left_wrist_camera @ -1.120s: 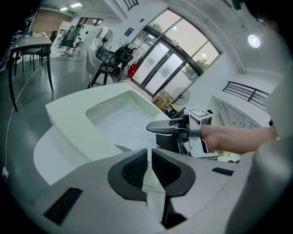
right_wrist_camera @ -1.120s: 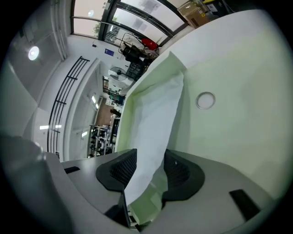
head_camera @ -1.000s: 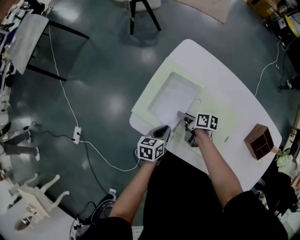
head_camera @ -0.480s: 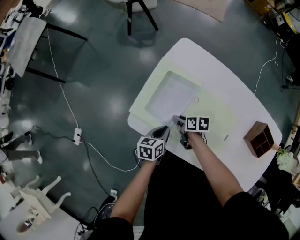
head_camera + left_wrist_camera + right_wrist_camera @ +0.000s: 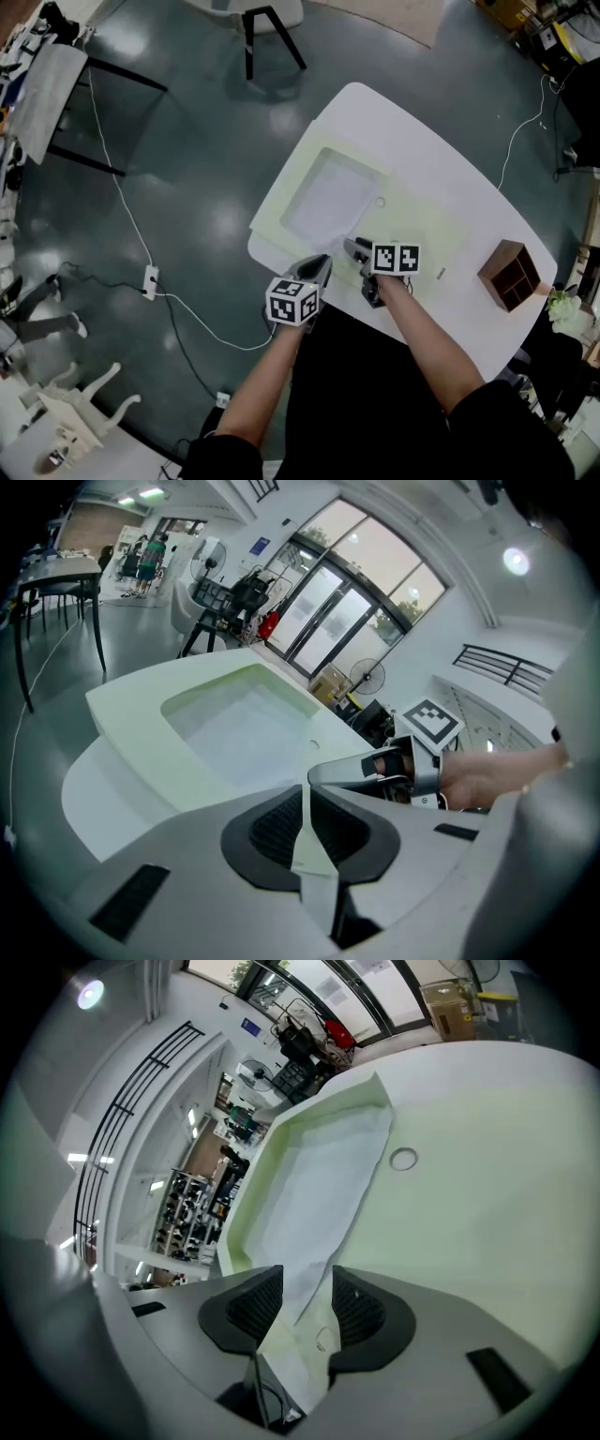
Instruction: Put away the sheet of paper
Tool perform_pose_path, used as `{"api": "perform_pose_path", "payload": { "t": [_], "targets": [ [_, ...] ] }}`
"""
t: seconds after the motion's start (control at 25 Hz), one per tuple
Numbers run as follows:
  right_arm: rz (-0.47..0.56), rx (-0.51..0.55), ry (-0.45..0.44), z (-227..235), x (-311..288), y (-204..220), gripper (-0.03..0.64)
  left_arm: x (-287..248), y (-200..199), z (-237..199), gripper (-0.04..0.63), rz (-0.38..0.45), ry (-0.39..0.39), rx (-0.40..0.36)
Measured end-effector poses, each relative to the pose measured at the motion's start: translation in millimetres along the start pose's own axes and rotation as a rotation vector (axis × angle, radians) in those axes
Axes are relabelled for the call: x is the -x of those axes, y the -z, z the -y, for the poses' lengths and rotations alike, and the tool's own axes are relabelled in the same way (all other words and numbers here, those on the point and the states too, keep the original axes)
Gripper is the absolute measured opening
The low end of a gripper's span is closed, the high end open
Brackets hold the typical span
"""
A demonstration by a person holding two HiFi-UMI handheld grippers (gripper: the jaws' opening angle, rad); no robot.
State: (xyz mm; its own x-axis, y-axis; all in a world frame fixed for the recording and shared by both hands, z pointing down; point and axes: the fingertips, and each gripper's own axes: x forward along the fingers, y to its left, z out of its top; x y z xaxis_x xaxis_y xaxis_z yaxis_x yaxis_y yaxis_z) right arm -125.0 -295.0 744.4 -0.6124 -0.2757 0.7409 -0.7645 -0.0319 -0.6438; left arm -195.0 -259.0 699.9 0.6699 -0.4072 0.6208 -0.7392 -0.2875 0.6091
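Left gripper (image 5: 302, 808) clamps folder (image 5: 131, 719) edge; only right gripper view shows right gripper (image 5: 305, 1296) opening around sheet of paper (image 5: 319, 1185), 12 o'clock.

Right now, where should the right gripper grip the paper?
The paper's near corner, from the person's side: that corner pokes between the right gripper's opening jaws, unpinched; the rest lies flat in the green tray. Left gripper pinches a pale green flap.
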Motion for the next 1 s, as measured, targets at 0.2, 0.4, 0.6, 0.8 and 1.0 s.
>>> {"api": "perform_pose_path", "payload": {
  "t": [0.2, 0.4, 0.6, 0.8, 1.0],
  "targets": [
    [0.073, 0.022, -0.016, 0.6, 51.8, -0.8, 0.153, 8.8, -15.5, 22.7, 0.020, 0.053, 0.061, -0.040],
    [0.179, 0.023, -0.004, 17.4, 133.0, 14.2, 0.153, 11.5, -24.7, 65.8, 0.011, 0.063, 0.107, -0.132],
    [0.322, 0.027, 0.021, 35.4, 222.9, 37.1, 0.134, 12.9, -21.7, 125.3, 0.008, 0.072, 0.147, -0.265],
    [0.523, 0.032, 0.050, 50.4, 317.2, 52.6, 0.103, 14.9, -14.8, 202.2, 0.006, 0.120, 0.184, -0.422],
    [0.708, -0.044, 0.009, 65.4, 424.1, 78.5, 0.066, 24.9, 0.0, 296.3, 0.006, 0.197, 0.154, -0.645]
  ]
}}
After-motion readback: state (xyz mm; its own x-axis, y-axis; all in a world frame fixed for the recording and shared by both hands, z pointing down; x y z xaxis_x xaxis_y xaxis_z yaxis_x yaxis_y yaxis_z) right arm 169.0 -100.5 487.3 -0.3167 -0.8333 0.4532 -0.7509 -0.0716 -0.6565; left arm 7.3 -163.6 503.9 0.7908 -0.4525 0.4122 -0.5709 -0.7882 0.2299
